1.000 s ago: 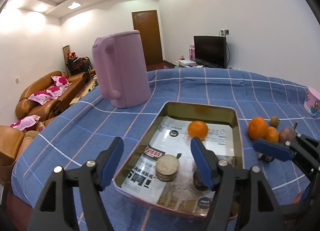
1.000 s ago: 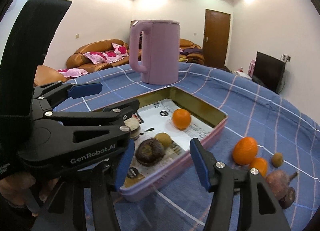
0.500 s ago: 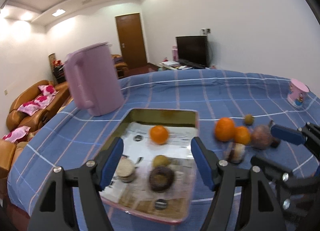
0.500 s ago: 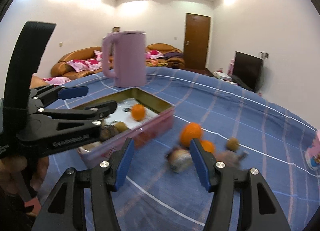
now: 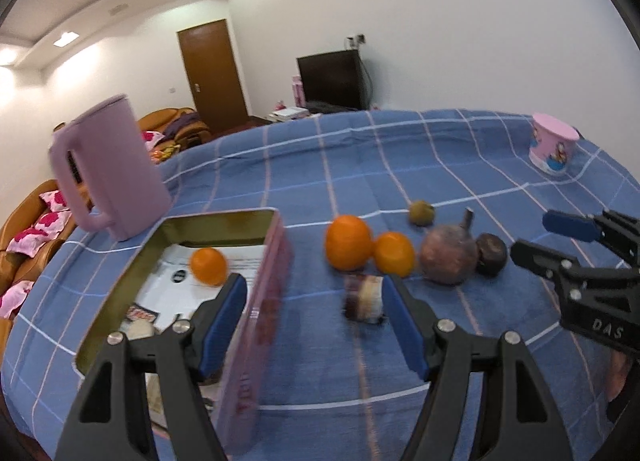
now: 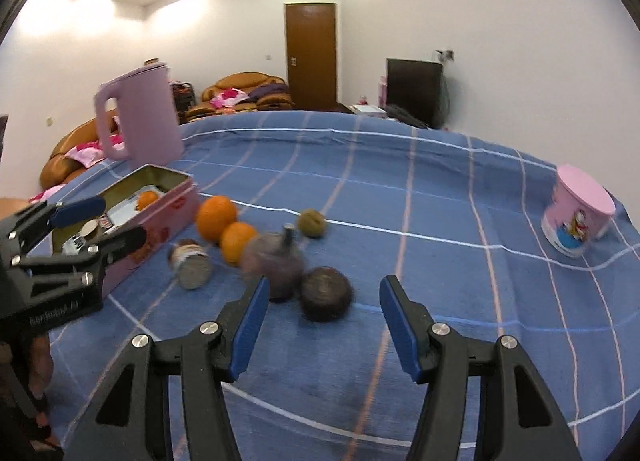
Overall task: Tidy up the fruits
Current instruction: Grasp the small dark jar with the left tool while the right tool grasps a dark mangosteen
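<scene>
**Both claws spread wide over the fruit spread**

Far left, one lilac jug (image 5: 110, 169) stands upright on the blue checked cloth of the bench (image 5: 400, 149), just behind the tin. One rectangular pink tin (image 5: 256, 293), paper-lined, sits open; inside it a single small orange (image 5: 208, 266) lies towards the far end, and at the near end a pale round item (image 5: 138, 328) shows, partly hidden by the left claw. What else is in there I cannot tell.

The left claw (image 5: 314, 315) hangs released, blue pads well apart, gripping nothing. One pad sits over the tin's right wall, the other just beside one blurred, pale-faced cut fruit (image 5: 362, 297) lying on the cloth outside the tin.

Moving right, the loose fruit line up: two oranges, a big orange (image 5: 347, 242) touching a smaller orange (image 5: 394, 258); then one round purplish fruit with a stalk (image 5: 450, 259), touching one dark brown fruit (image 5: 491, 259). Behind them, apart, one small greenish-brown fruit (image 5: 421, 212) sits alone. That makes six pieces out on the cloth, one orange confirmed in the tin.

The right claw (image 6: 322, 321) is released too, fingers parted, empty, hovering low with the dark brown fruit just ahead between the pads and the stalked fruit by its left pad.

Far right, one pink cartoon-printed tub (image 6: 576, 217) stands well apart from everything.
</scene>
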`<action>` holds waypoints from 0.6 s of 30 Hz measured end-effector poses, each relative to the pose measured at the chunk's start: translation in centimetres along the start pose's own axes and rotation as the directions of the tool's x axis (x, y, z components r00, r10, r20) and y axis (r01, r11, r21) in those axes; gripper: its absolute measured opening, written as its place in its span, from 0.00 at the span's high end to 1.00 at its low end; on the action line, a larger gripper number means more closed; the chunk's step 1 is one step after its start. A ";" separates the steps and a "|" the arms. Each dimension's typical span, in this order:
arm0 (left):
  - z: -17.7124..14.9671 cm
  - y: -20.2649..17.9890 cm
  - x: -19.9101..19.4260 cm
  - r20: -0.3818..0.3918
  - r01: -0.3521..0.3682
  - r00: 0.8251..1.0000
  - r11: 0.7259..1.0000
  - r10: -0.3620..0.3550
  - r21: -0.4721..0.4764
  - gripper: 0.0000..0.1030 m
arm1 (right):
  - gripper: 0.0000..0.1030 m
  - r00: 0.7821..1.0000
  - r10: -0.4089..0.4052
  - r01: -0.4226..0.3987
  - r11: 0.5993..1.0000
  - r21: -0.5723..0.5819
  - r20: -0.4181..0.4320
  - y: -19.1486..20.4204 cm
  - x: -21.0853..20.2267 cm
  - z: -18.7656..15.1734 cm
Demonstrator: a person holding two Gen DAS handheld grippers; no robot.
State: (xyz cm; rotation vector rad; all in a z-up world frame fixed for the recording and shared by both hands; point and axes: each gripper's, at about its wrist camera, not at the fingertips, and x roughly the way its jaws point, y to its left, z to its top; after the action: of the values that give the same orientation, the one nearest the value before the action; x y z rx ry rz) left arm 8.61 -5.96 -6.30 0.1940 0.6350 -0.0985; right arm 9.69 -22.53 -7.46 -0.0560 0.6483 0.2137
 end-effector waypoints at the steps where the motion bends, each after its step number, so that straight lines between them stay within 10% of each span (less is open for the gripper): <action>1: 0.0 -0.4 0.2 -0.007 0.009 1.000 1.000 -0.009 0.010 0.30 | 0.42 1.000 -0.001 0.001 1.000 0.006 -0.008 -0.2 0.2 0.0; 18: -0.2 -1.6 4.4 -0.151 0.091 0.985 0.996 -0.090 0.003 0.50 | 0.42 0.986 0.044 -0.044 0.999 0.002 -0.161 -0.2 4.4 0.4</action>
State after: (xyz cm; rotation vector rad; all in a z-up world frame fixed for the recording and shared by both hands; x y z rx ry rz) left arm 11.79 -7.65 -9.39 0.1835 0.7941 -0.1758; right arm 13.41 -21.92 -9.77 -0.0608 0.8113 0.2542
